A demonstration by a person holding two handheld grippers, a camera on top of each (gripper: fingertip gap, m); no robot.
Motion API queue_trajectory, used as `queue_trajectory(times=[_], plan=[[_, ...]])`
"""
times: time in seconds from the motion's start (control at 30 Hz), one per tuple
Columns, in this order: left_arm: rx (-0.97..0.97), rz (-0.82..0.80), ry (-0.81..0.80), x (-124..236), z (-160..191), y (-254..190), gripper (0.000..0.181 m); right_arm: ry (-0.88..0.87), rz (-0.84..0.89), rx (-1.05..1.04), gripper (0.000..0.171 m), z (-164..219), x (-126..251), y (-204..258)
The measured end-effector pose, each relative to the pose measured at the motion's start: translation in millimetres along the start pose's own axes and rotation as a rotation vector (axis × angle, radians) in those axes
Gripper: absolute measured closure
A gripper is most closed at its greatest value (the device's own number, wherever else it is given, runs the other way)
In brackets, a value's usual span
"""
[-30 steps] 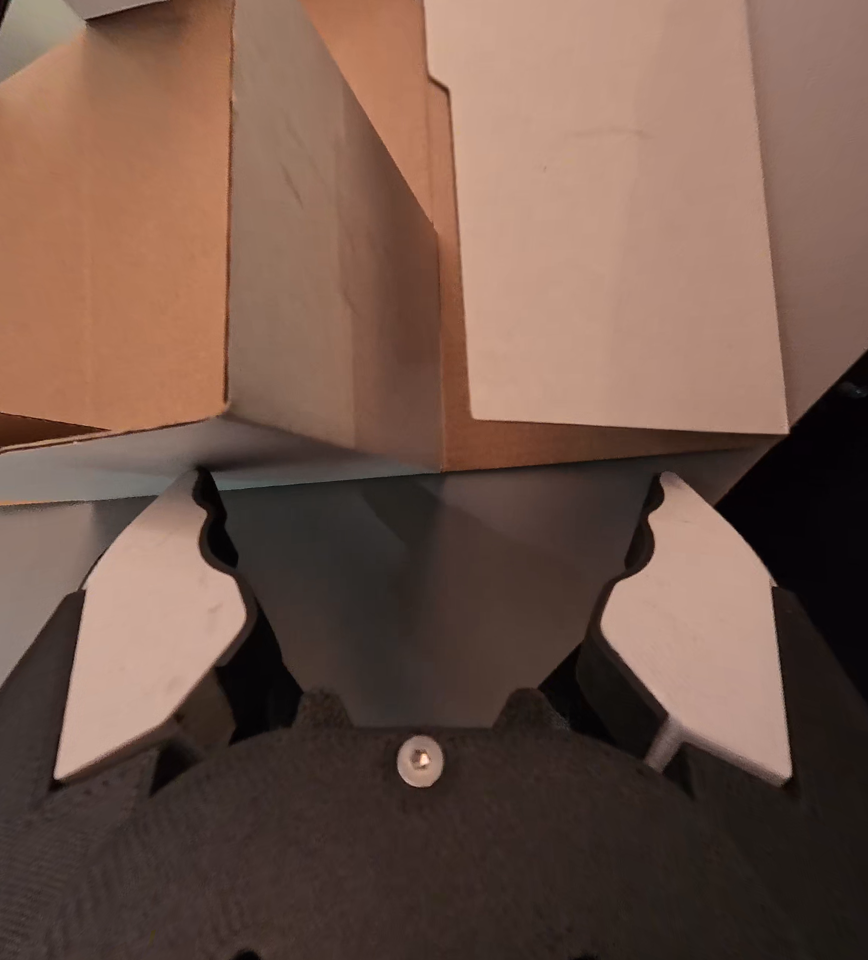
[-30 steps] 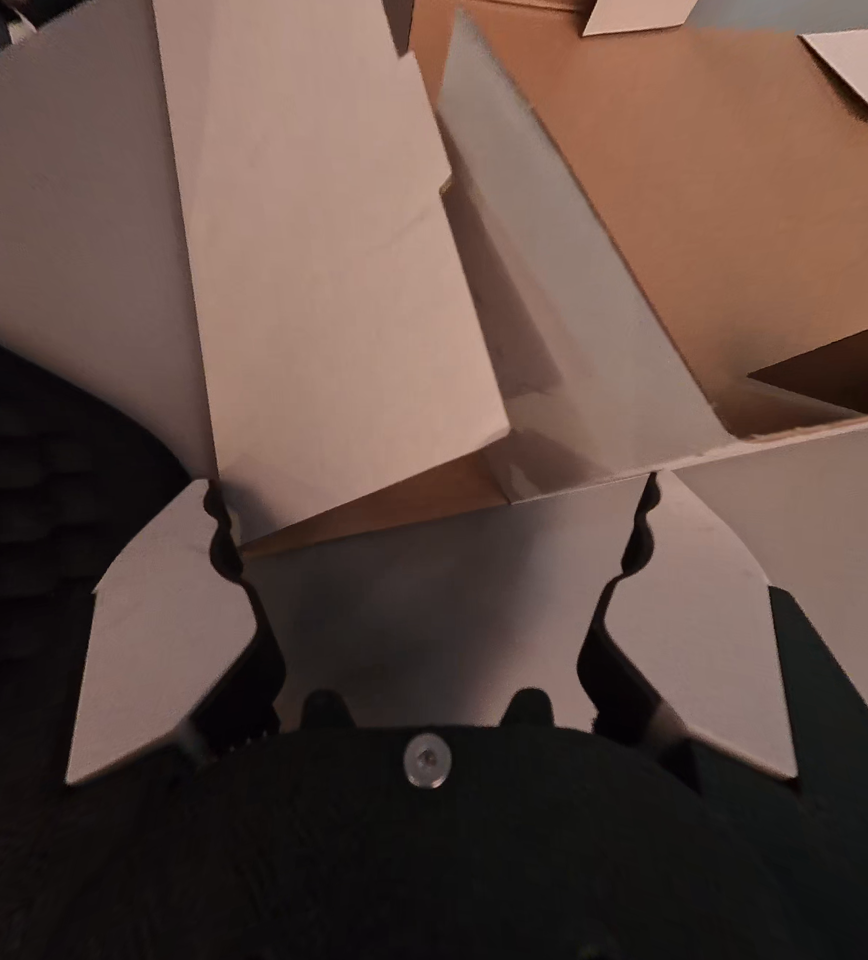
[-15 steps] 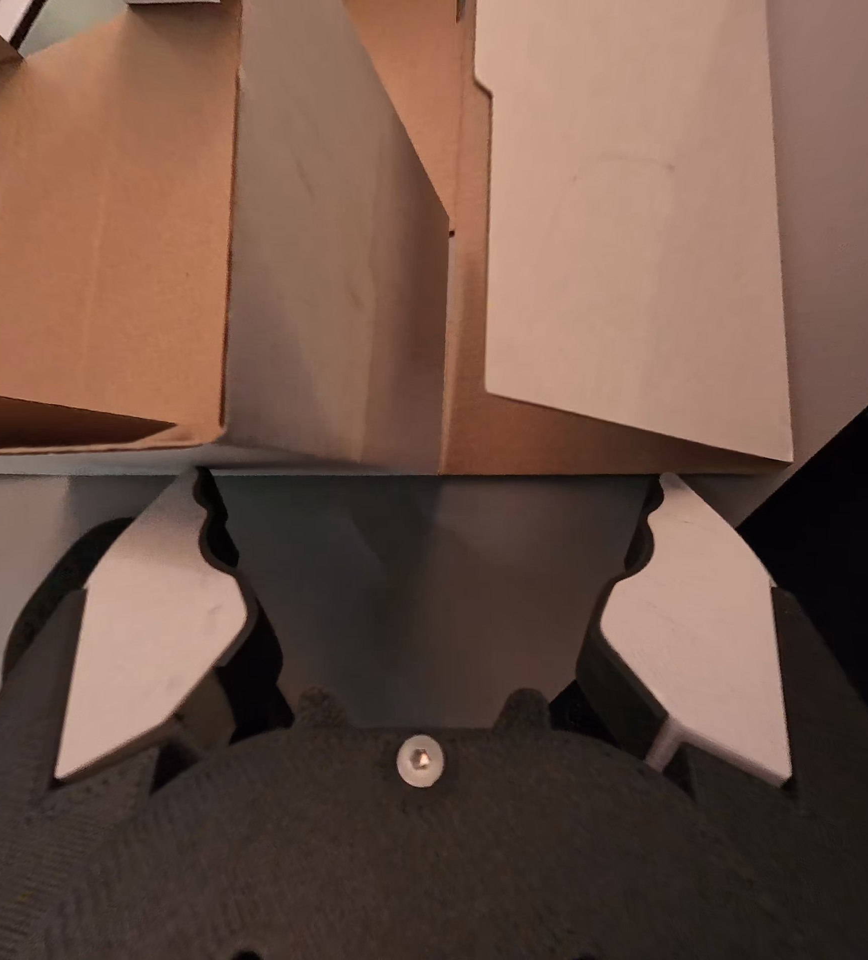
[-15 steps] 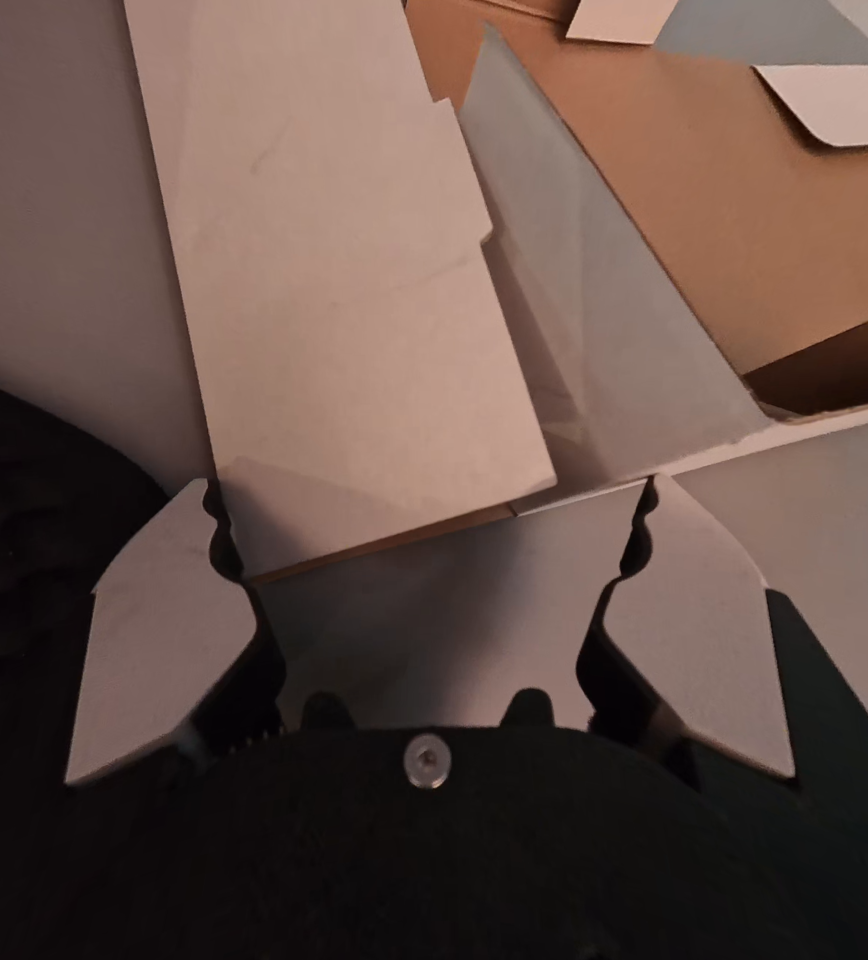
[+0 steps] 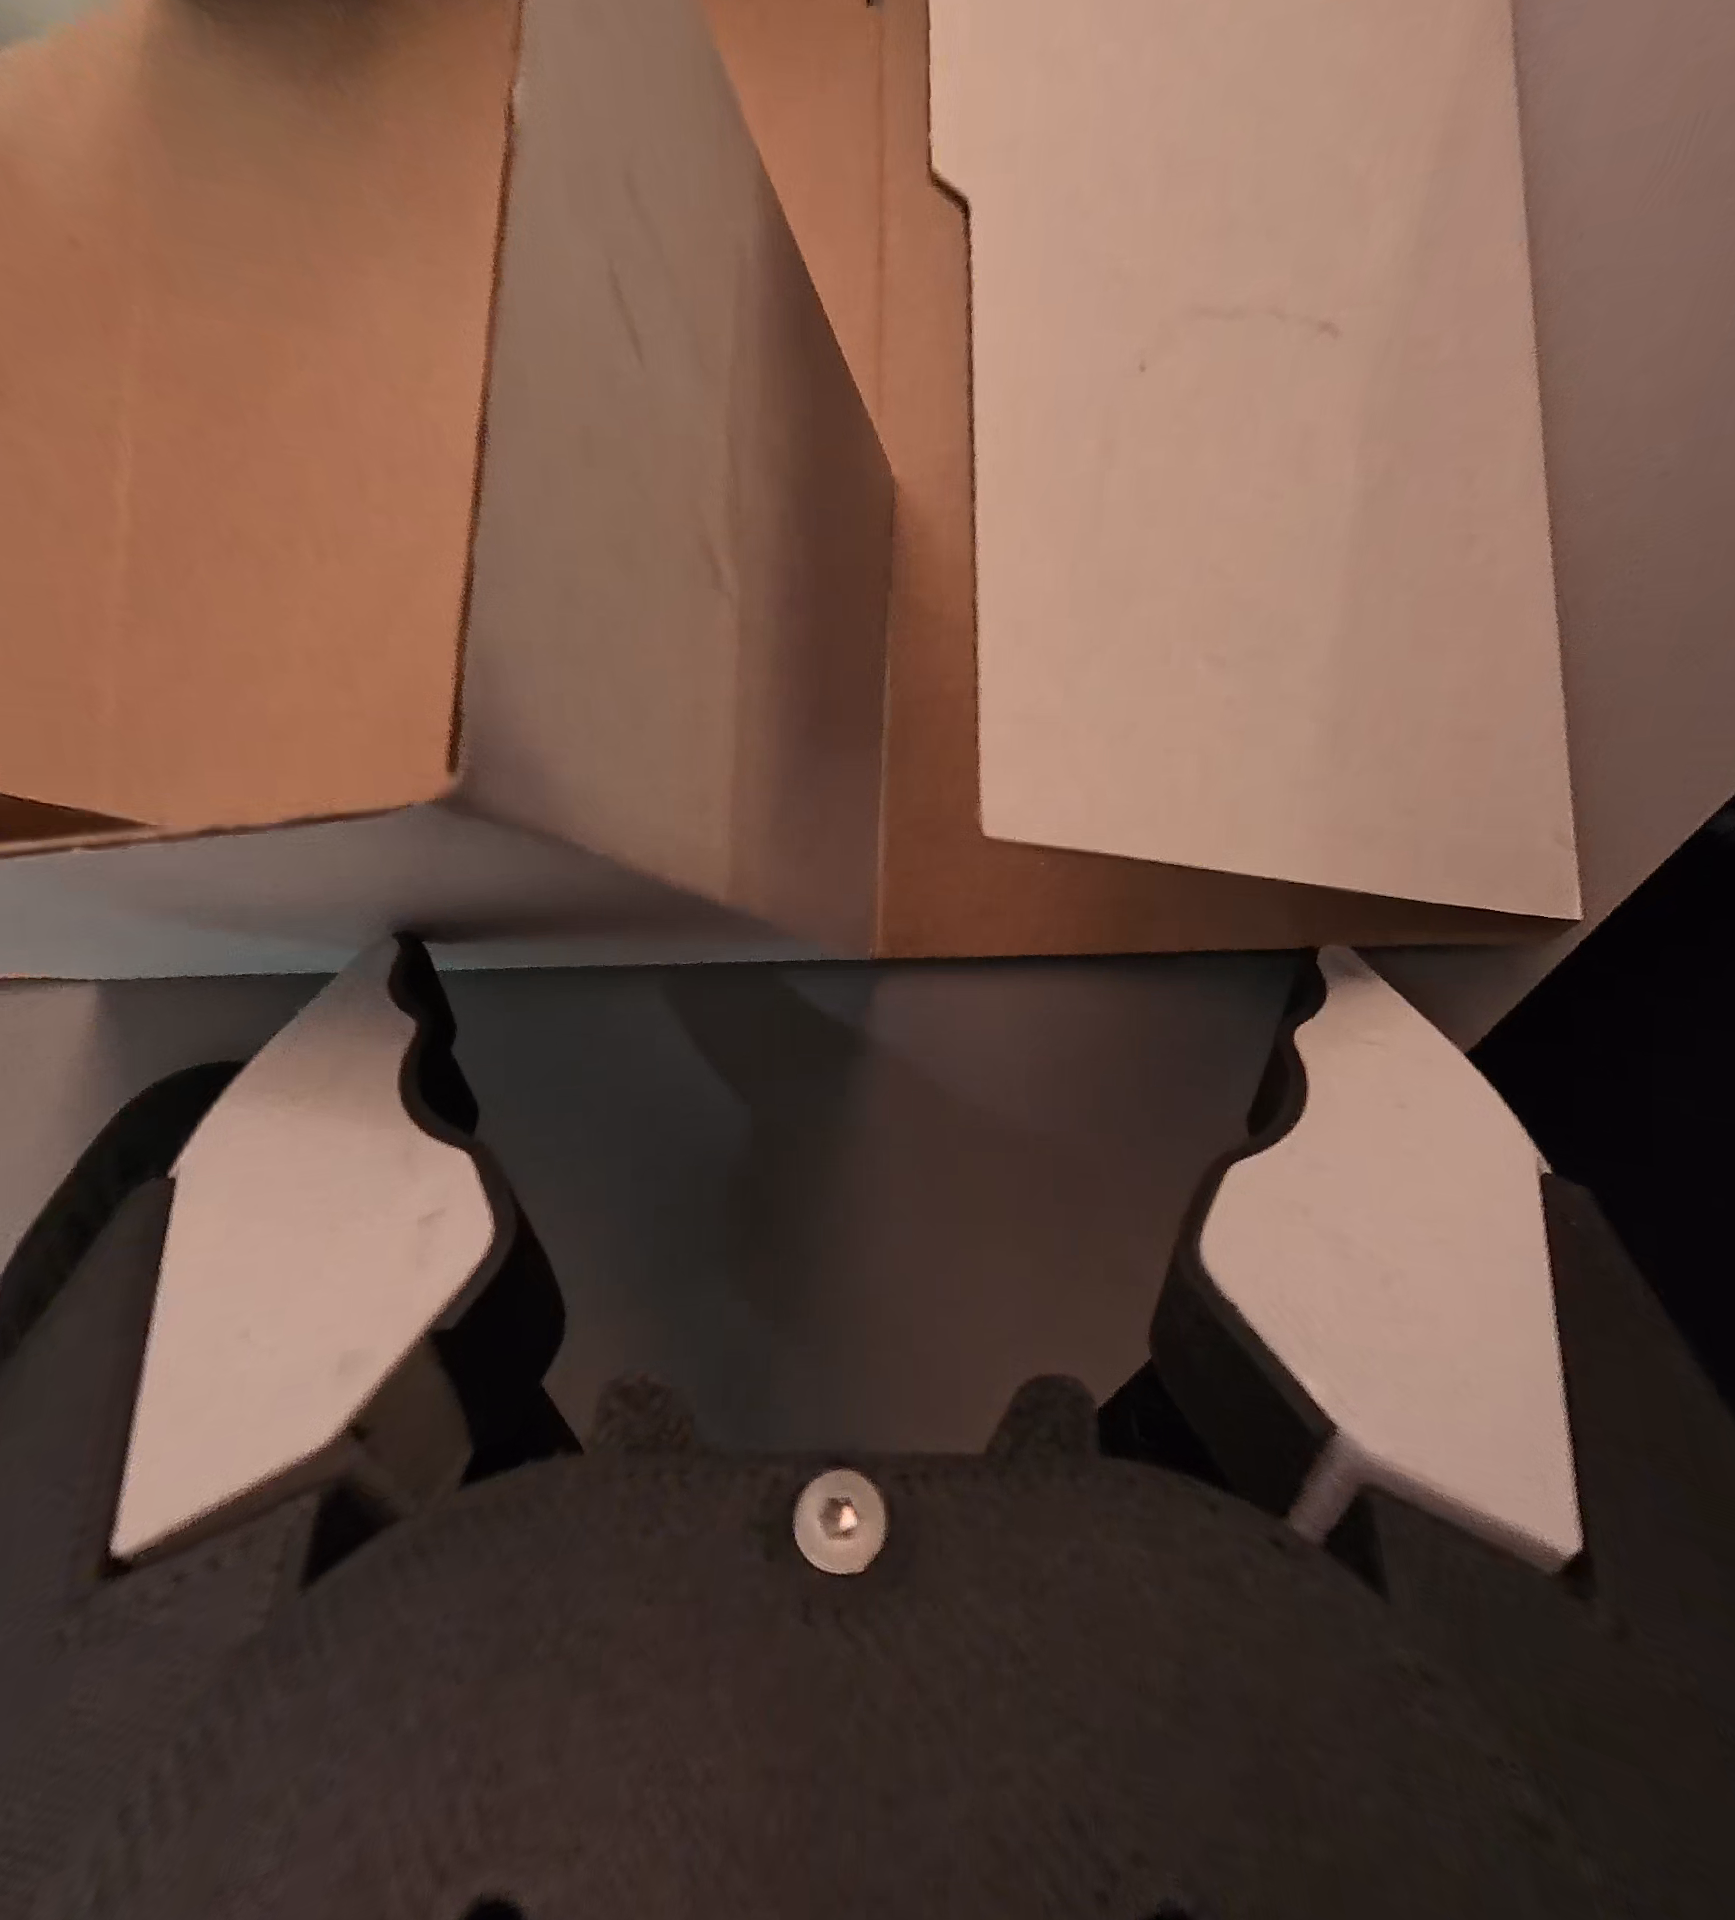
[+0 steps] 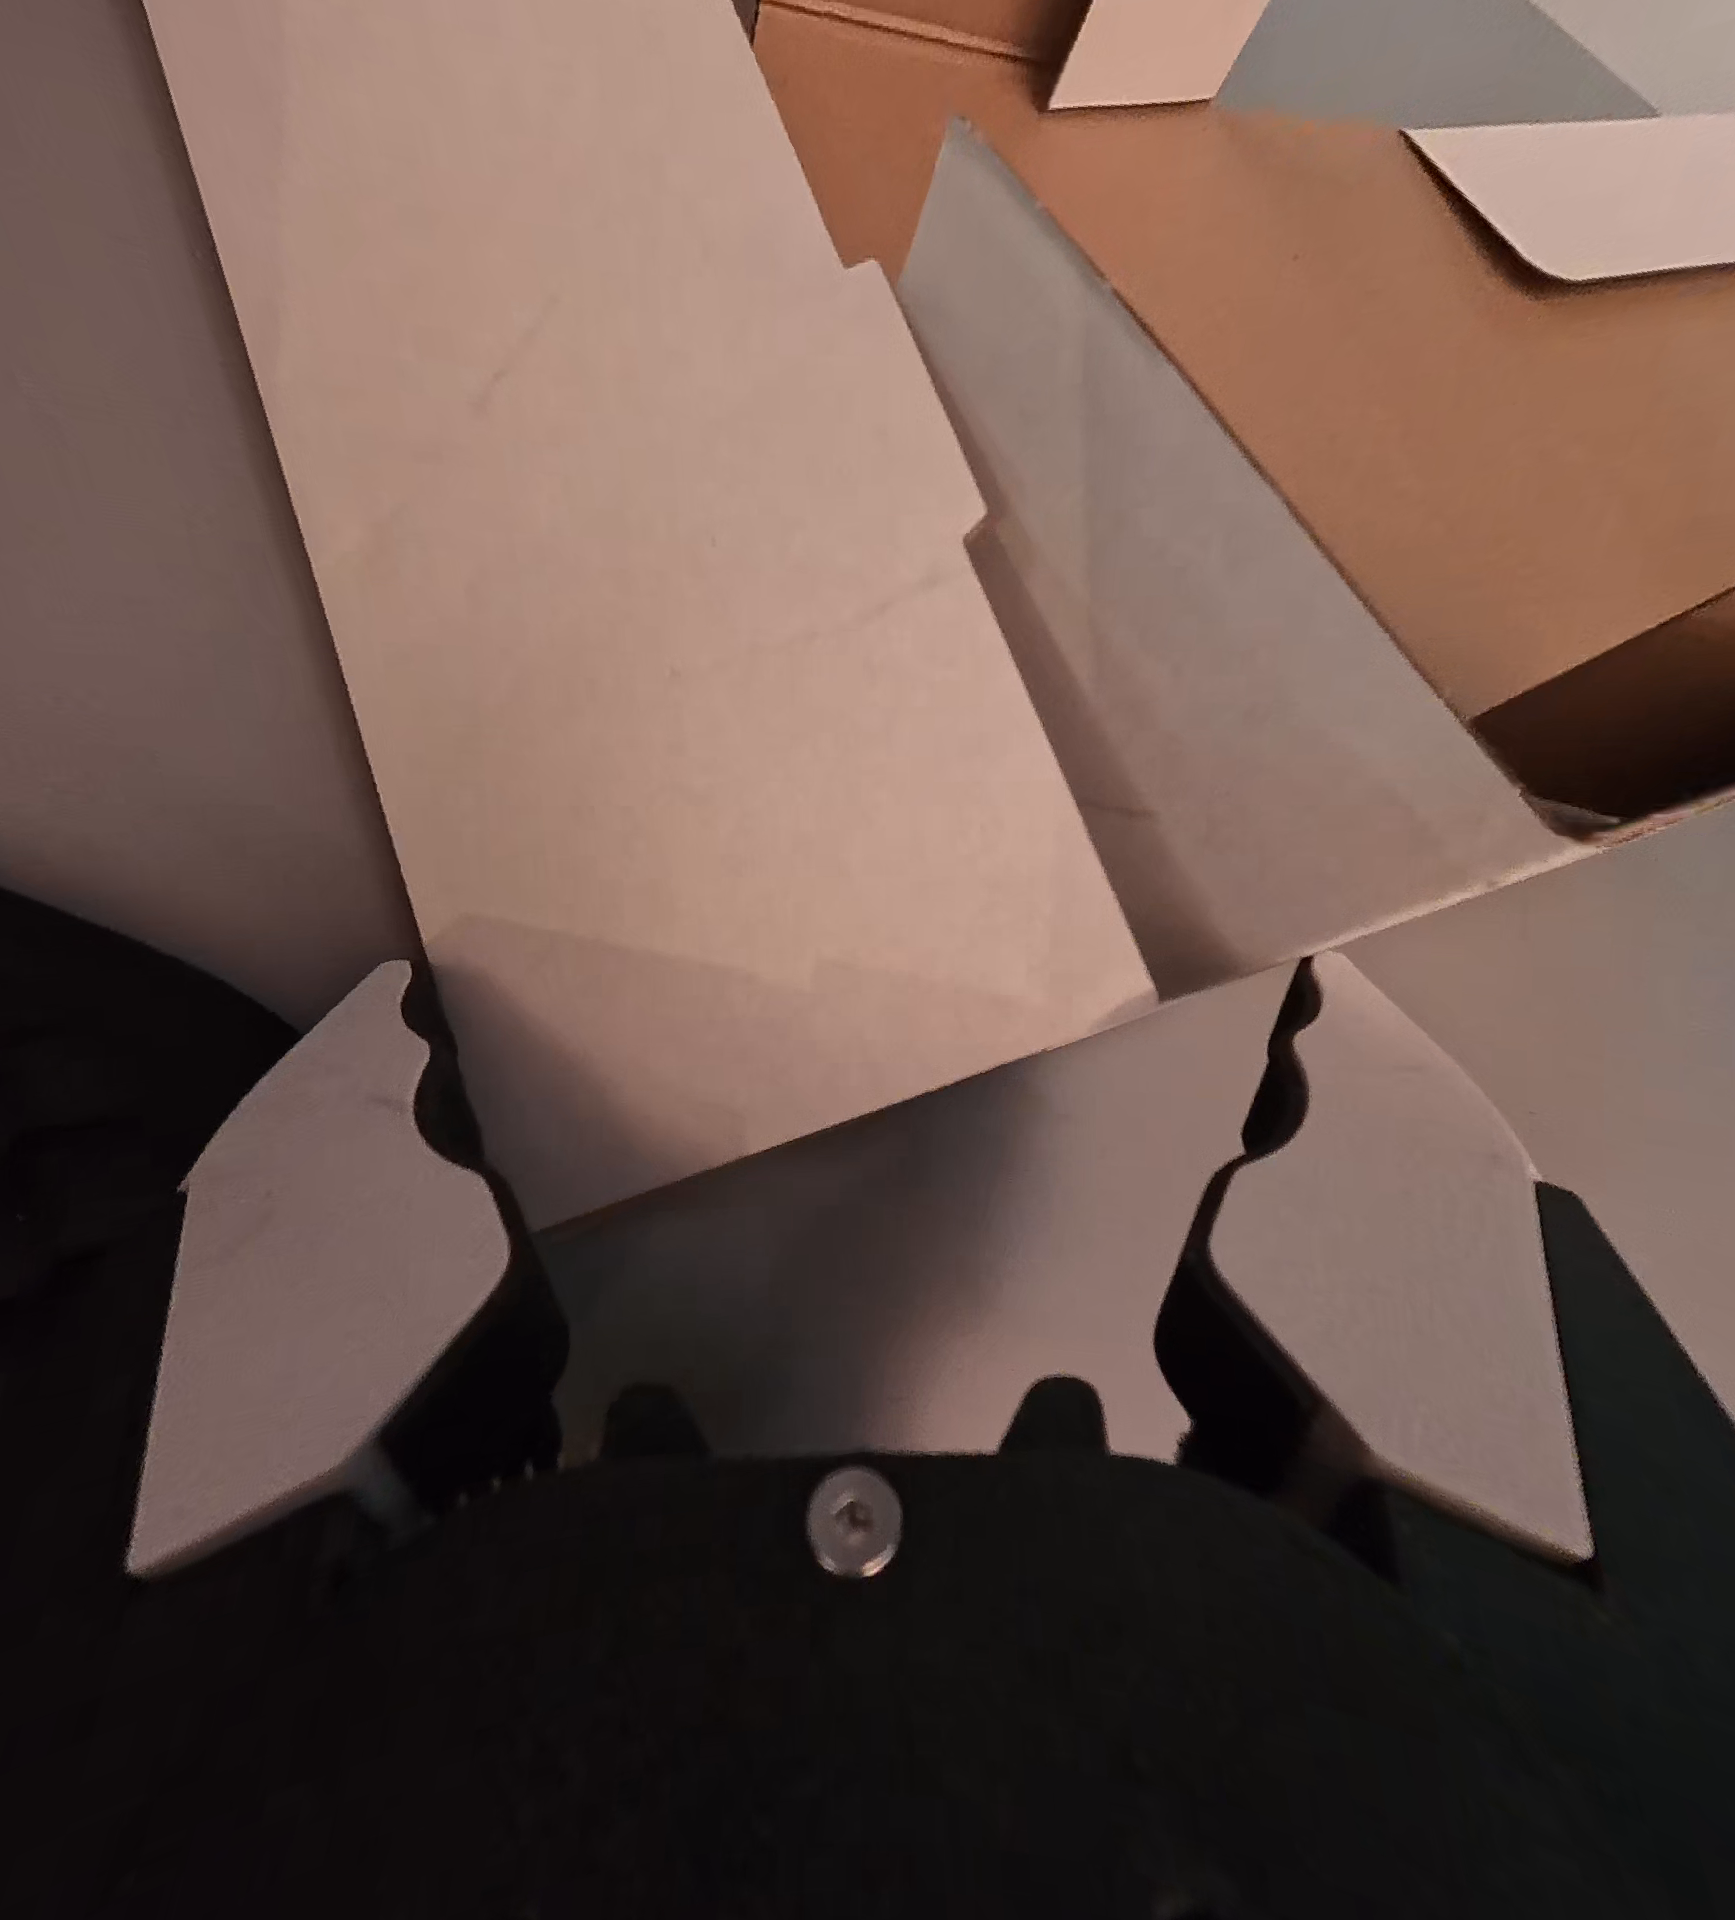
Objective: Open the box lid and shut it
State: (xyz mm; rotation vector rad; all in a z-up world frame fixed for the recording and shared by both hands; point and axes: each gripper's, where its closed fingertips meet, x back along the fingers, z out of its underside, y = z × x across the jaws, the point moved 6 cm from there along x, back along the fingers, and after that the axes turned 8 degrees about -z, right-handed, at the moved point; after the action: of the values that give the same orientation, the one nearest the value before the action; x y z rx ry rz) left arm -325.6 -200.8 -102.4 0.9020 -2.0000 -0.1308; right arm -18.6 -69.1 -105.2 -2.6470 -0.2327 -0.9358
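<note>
Judging by how the flaps lie, the opening half of the task looks done and the shutting half is still to do: the box stands open, with its brown inside showing in both views. Nearest in the left wrist view, the left gripper [image 5: 858, 966], with dark body and pale flat fingers, has its jaws spread wide with nothing between them; the fingertips sit just at the near edge of the white-outside, brown-inside cardboard box [image 5: 676, 540], though whether they touch it cannot be told. Beyond them a side wall stands upright, and to its right a broad white cardboard lid flap [image 5: 1247, 436] lies folded outward. In the right wrist view the right gripper [image 6: 858, 987] likewise has its jaws wide apart and clamps nothing; the same kind of white flap [image 6: 655, 582] reaches down between its fingers, close to the left one. Farther off, the open brown cavity [image 6: 1445, 416] shows, with a small rounded tuck tab [image 6: 1611, 197] at the back.
</note>
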Motion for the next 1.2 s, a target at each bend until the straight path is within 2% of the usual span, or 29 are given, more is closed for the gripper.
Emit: queue_trajectory(times=[0.07, 0.2, 0.6, 0.93, 1.1, 1.2], plan=[[0.021, -0.013, -0.024, 2, 2, -2, 0.039, -0.002, 0.004, -0.010, 0.027, 0, -1, -1], [-0.007, -0.040, -0.094, 10, 4, -10, 0.055, -0.017, 0.000, -0.026, 0.028, -1, -3, -2], [-0.003, -0.023, -0.131, 8, 5, -9, 0.054, 0.005, -0.021, -0.018, 0.030, -2, -1, -4], [0.011, -0.008, -0.098, 8, 5, -6, 0.056, -0.065, -0.070, -0.124, 0.039, -7, 5, -9], [0.067, 0.032, -0.133, 10, 5, -2, 0.060, -0.101, -0.096, -0.175, 0.044, -8, 9, -13], [0.112, 0.050, -0.159, 8, 6, -3, 0.064, -0.063, -0.065, -0.157, 0.040, -7, 4, -13]])
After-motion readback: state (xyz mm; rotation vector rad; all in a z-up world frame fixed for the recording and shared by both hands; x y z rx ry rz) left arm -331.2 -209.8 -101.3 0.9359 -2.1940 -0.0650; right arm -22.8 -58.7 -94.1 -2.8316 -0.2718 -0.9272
